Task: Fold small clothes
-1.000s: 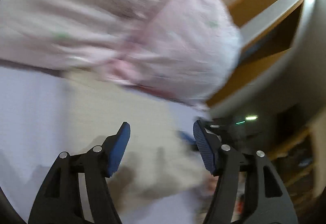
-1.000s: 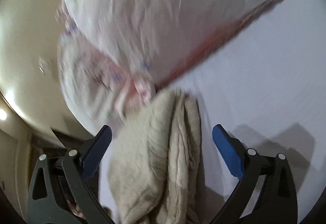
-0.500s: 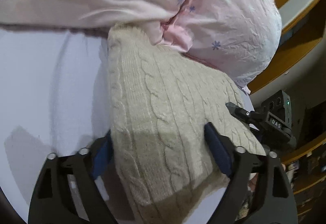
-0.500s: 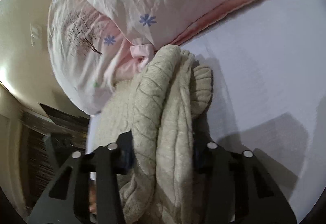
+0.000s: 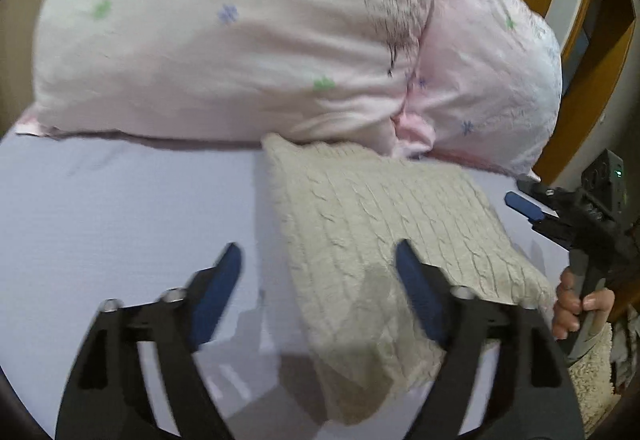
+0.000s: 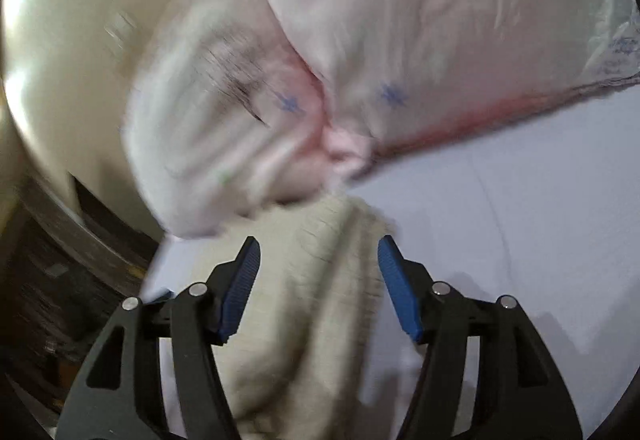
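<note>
Released since half a second back: both pairs of fingers off the knit. Pink pillows (image 5: 248, 39) at head of lavender sheet (image 5: 100, 224). Folded beige sweater (image 5: 384, 240) flat, top edge touching pillows. Left gripper (image 5: 318, 272) spread wide, right gripper (image 6: 318, 272) likewise, holding nothing.

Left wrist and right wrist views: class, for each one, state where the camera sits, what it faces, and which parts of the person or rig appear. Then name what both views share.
Left wrist: sits on the left gripper, facing across the bed sheet toward the pillows; shows its open fingers, the right gripper and the person's hand.
Right wrist: sits on the right gripper, facing the pillows; shows only its open fingers.
Shared: the folded beige sweater, pillows and sheet.
</note>
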The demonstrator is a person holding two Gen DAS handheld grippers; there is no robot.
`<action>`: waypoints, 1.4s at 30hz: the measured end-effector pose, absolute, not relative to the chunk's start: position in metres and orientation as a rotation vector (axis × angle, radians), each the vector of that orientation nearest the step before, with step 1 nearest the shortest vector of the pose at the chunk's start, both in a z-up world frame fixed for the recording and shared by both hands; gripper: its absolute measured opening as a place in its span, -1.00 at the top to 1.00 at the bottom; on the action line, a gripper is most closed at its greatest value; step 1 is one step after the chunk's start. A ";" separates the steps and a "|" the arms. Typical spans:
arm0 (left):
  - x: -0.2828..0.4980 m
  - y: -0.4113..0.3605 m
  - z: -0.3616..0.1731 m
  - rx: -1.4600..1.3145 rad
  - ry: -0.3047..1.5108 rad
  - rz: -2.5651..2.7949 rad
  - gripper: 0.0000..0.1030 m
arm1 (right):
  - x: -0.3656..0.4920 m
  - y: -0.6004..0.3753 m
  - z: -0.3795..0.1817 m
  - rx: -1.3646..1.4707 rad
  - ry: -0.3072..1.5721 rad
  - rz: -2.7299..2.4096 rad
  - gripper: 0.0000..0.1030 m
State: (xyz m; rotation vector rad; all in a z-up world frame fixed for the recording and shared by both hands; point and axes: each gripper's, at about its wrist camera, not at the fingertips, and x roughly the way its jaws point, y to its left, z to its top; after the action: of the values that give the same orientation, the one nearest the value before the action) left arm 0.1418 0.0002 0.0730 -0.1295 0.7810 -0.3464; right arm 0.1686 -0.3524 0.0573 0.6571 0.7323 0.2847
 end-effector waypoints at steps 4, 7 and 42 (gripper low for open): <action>0.121 0.000 0.077 -0.057 0.736 -0.272 -0.89 | 0.185 -0.329 0.036 0.616 0.872 0.332 0.36; 0.102 -0.005 0.072 0.002 0.725 -0.216 -0.97 | 0.189 -0.322 0.028 0.584 0.896 0.322 0.70; 0.053 -0.039 0.008 0.120 0.923 -0.181 -0.97 | 0.068 -0.237 0.016 0.056 1.032 -0.096 -0.97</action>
State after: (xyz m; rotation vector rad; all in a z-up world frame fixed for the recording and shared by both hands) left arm 0.0529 -0.0392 0.0076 0.1200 0.9228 -0.1809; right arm 0.0684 -0.2373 0.0155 0.0558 1.0322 -0.0962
